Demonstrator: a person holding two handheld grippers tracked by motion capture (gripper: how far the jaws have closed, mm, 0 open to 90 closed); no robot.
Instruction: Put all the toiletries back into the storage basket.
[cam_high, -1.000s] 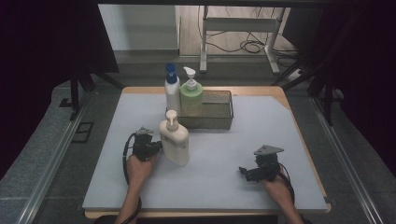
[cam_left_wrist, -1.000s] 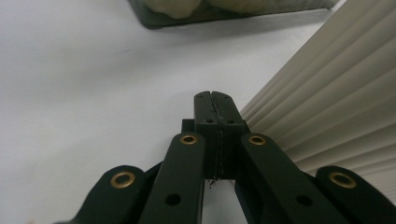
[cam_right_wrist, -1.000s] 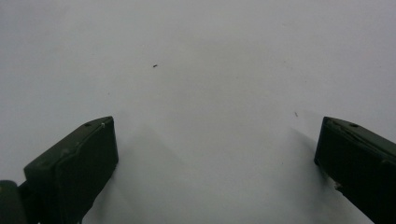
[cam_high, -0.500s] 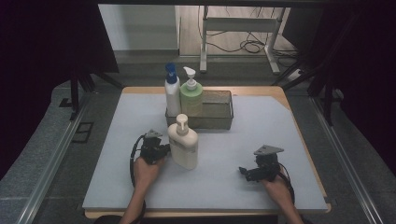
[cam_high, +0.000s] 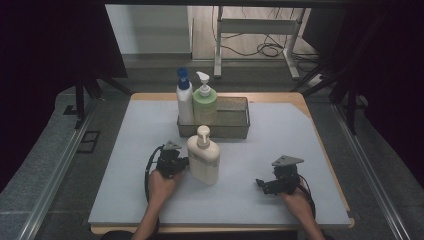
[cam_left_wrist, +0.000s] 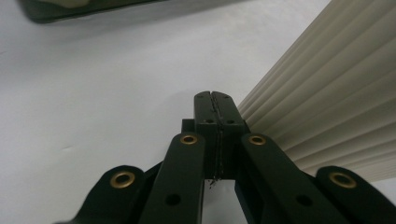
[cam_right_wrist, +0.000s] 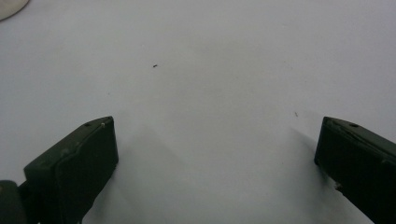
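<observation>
Since 1 second ago we see the cream pump bottle (cam_high: 203, 159) slid rightward, upright before the mesh basket (cam_high: 239, 123), with our left gripper (cam_high: 181, 162), jaws pressed together, apparently touching its left flank, while the right gripper (cam_high: 261, 185) rests spread, well apart.

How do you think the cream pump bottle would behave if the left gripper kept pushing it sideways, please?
The cream pump bottle stands upright, tall over a narrow base, so a high push would probably tip it; a low one likelier slides it. Its ribbed side may offer grip. The left gripper is shut beside it, so it cannot catch a topple.
</observation>
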